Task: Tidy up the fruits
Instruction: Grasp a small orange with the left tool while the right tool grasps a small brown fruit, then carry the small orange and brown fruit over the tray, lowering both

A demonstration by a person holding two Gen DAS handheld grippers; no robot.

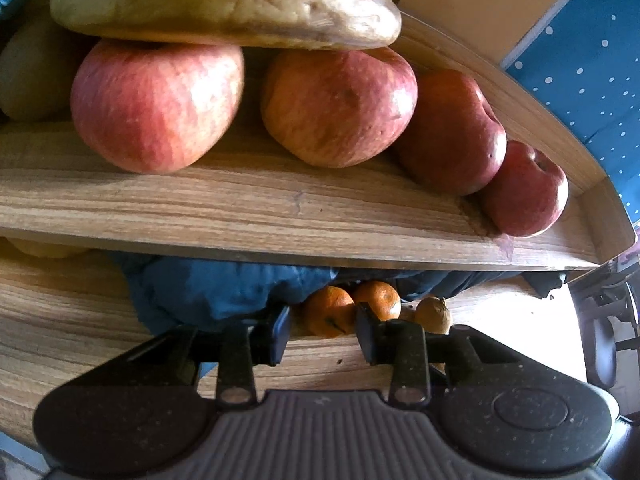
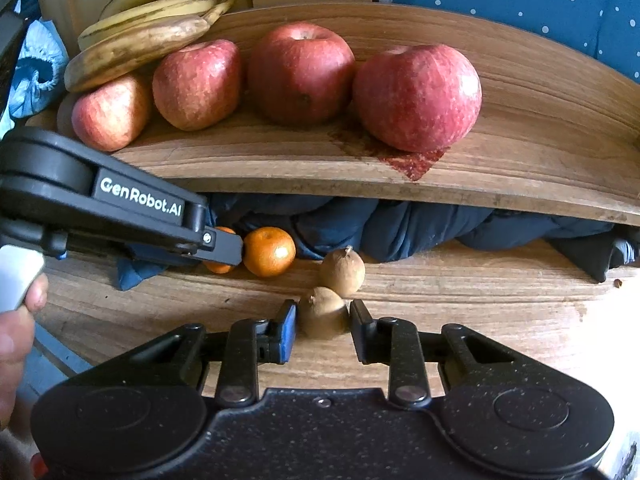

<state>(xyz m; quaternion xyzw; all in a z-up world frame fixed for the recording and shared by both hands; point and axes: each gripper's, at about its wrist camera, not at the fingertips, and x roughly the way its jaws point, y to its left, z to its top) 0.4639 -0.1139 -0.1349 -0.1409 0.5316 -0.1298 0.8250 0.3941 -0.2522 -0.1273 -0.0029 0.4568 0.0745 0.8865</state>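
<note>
Shelf (image 2: pixel 520 128) already held 4 apples (image 2: pixel 416 96) w/ bananas (image 2: pixel 136 46) stacked at its left end, while on the desk (image 2: pixel 480 304) below, open left gripper (image 1: pixel 322 334) faced 2 oranges (image 1: pixel 330 310) & open right gripper (image 2: pixel 323 330) straddled a brown sapodilla-like fruit (image 2: pixel 322 312), not yet clamped; second one (image 2: pixel 343 270) waited.

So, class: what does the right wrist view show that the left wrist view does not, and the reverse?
Only the right wrist view shows the right gripper, open around a brown fruit, a thumb and a blue bag. Only the left wrist view shows the left gripper's open jaws head-on, plus a chair. Both share the bananas, four red apples, e.g., the oranges, blue cloth and wooden shelf.
</note>
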